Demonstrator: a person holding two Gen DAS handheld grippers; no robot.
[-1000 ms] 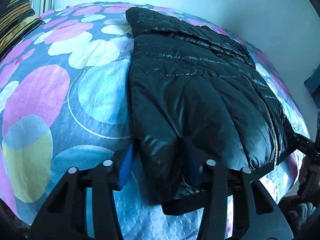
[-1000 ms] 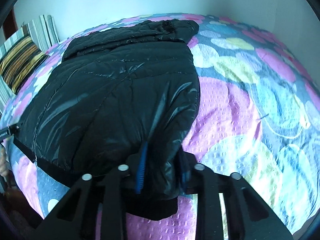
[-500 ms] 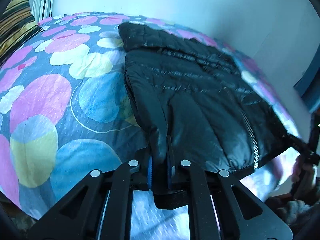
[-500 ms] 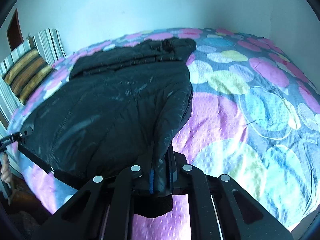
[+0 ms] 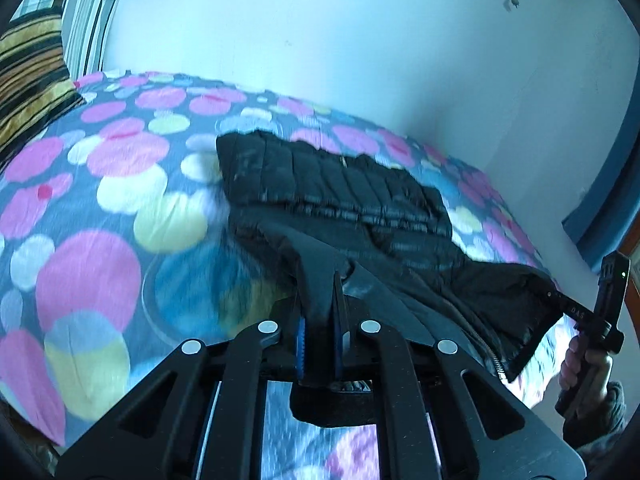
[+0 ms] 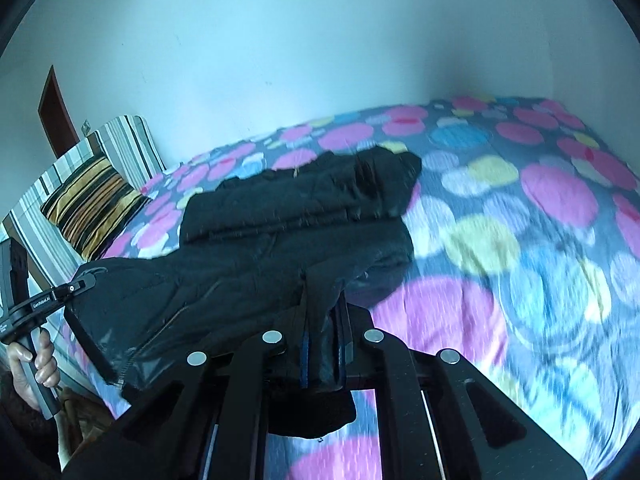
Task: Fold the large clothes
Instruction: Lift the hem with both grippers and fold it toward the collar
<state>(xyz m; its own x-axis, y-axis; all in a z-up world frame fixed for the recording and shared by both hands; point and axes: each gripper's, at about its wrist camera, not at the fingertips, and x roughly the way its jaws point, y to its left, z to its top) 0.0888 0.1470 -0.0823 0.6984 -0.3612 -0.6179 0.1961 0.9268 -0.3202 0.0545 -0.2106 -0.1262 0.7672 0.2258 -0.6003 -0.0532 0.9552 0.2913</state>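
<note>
A black puffer jacket (image 5: 340, 188) lies on the bed with its collar end far from me and its zipper (image 5: 486, 350) near the lifted hem. My left gripper (image 5: 319, 308) is shut on one hem corner, held up off the bedspread. My right gripper (image 6: 324, 320) is shut on the other hem corner of the jacket (image 6: 288, 216). The hem hangs stretched between them. The right gripper (image 5: 556, 296) shows at the far right of the left wrist view, and the left gripper (image 6: 86, 282) at the far left of the right wrist view.
The bedspread (image 5: 88, 272) has pink, blue and yellow circles. Striped pillows (image 6: 92, 204) lean at the head of the bed. A pale wall (image 5: 320, 40) backs the bed. A person's hand (image 6: 36, 360) grips the left handle. A blue frame (image 5: 600, 200) stands at the right.
Both grippers closed on the jacket's hem corners, then lifted the hem up off the bed. The jacket's lower half now rises from the bedspread.
</note>
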